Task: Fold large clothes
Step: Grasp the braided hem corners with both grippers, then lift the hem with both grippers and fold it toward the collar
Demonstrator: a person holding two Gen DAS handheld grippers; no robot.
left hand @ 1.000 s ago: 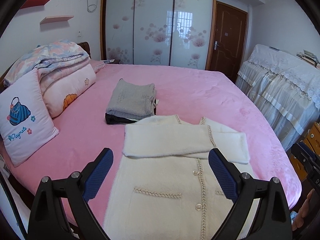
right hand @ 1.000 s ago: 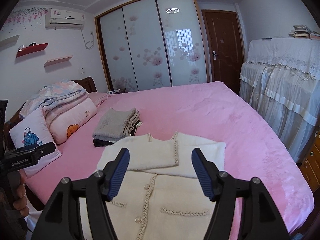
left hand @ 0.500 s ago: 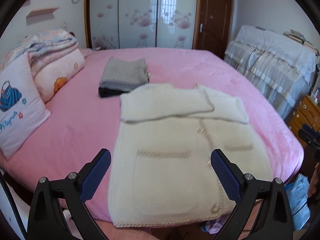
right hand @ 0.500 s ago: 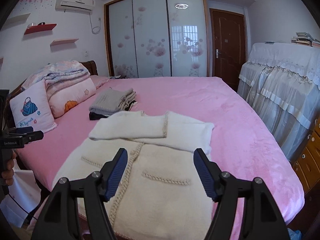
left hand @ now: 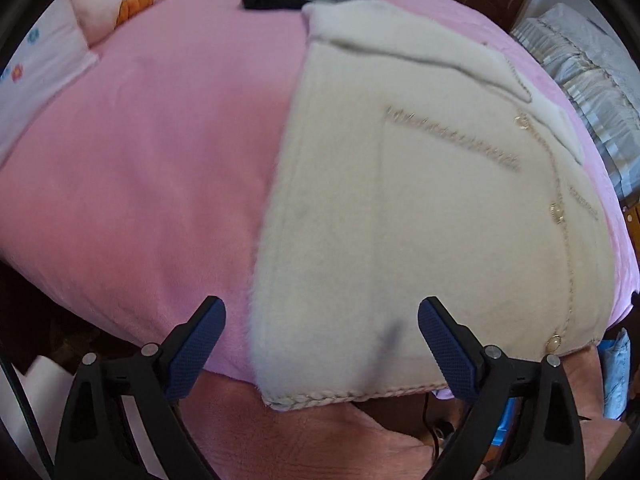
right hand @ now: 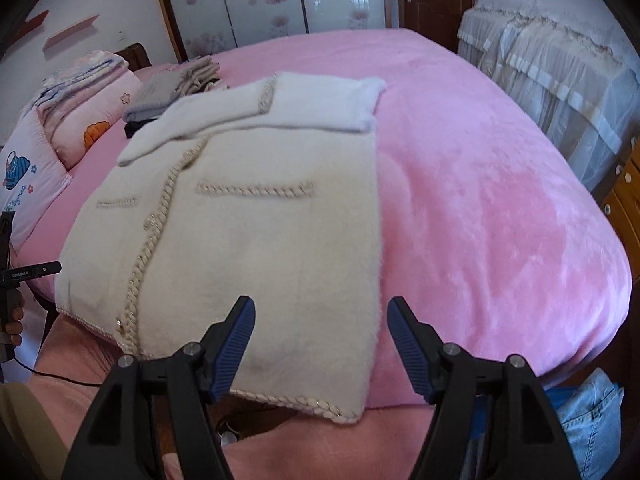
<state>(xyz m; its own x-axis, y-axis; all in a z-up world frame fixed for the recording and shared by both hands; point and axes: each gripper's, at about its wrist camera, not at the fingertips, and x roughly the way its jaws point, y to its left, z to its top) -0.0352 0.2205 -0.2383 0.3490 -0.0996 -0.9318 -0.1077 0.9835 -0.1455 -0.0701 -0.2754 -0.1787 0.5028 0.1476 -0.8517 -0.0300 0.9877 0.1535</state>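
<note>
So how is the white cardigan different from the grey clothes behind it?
The cardigan is cream and fluffy and lies spread out, only its sleeves folded across; the grey clothes are darker and already folded into a small stack. The cardigan reaches the near bed edge; the stack sits farther back. Both rest on the pink bed.

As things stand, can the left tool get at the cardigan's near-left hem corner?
Probably yes: the left tool is open, the cream cardigan hem corner lies between its fingers' line, and nothing covers it on the pink bed.

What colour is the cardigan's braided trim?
Beige-gold, on the cream cardigan; clearest in the right wrist view.
</note>
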